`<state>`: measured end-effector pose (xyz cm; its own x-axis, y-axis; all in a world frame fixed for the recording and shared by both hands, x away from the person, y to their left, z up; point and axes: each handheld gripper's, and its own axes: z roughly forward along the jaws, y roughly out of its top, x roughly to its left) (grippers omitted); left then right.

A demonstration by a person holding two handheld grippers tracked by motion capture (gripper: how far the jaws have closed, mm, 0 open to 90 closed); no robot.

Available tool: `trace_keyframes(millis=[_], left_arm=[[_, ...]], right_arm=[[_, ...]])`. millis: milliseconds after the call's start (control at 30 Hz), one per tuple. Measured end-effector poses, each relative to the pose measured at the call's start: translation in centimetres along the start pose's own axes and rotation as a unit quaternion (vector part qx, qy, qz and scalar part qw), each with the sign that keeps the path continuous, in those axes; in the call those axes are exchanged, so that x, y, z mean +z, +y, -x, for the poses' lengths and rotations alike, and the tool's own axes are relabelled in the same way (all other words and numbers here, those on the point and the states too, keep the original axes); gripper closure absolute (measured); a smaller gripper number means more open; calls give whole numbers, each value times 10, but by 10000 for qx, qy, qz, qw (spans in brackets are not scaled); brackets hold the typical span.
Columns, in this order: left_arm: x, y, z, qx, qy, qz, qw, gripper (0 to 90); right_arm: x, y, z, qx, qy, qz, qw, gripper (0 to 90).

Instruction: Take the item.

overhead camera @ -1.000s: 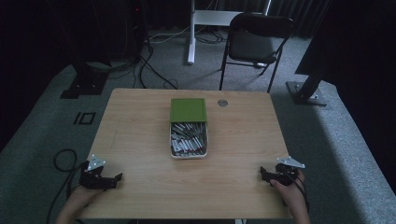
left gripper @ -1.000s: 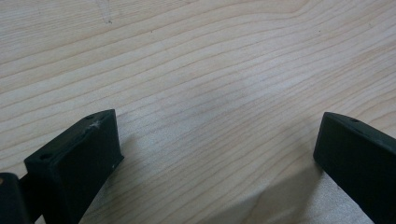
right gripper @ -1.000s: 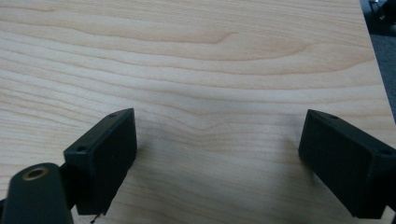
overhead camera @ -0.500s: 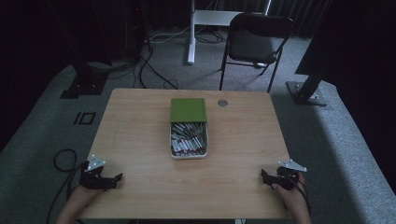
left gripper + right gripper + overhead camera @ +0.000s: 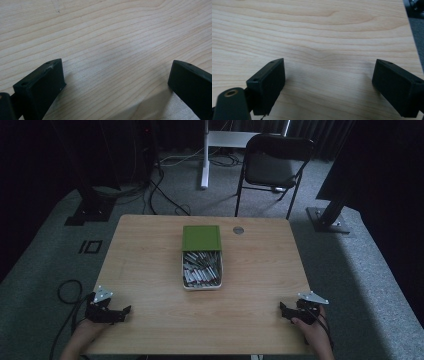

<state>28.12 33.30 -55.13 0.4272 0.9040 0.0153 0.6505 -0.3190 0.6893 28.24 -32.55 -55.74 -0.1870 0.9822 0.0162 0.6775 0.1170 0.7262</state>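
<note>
A: Grippers low at near edge. Left gripper (image 5: 122, 310) and right gripper (image 5: 283, 309) both spread wide, nothing held, bare table (image 5: 150, 265) between the jaws.

B: Forearms cut off at bottom. Mid-table: white tray (image 5: 202, 272), long axis running near to far, green lid (image 5: 201, 238) over its far end.

A: Contents grey, stick-like, too small to name. Chair (image 5: 272, 165) beyond, dim.

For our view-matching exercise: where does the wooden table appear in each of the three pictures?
High view: the wooden table spans the middle, left tool at its near-left corner, right tool at its near-right.
Left gripper view: its surface lies under and between the open jaws.
Right gripper view: likewise, with its edge meeting grey carpet at upper right.
Shared landmark: the pale wood grain.
</note>
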Motion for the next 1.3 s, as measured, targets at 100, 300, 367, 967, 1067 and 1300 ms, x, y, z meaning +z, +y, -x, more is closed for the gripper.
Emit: trace_keyframes(millis=[100, 300, 367, 967, 1067, 1300], left_arm=[[0, 0, 0, 0, 0, 0, 10000, 14], [0, 0, 0, 0, -1, 0, 10000, 14], [0, 0, 0, 0, -1, 0, 10000, 14], [0, 0, 0, -1, 0, -9, 10000, 14], [0, 0, 0, 0, 0, -10, 10000, 14], [0, 0, 0, 1, 0, -9, 10000, 14]], right_arm=[[1, 1, -2, -31, 36, 7, 10000, 120], [2, 7, -7, -6, 122, 46, 9999, 136], [0, 10, -8, -117, 97, 74, 9999, 137], [-16, 43, -17, -217, 328, 457, 9982, 146], [-16, 46, -19, -246, 369, 490, 9978, 146], [-17, 56, -30, -309, 472, 555, 9969, 161]])
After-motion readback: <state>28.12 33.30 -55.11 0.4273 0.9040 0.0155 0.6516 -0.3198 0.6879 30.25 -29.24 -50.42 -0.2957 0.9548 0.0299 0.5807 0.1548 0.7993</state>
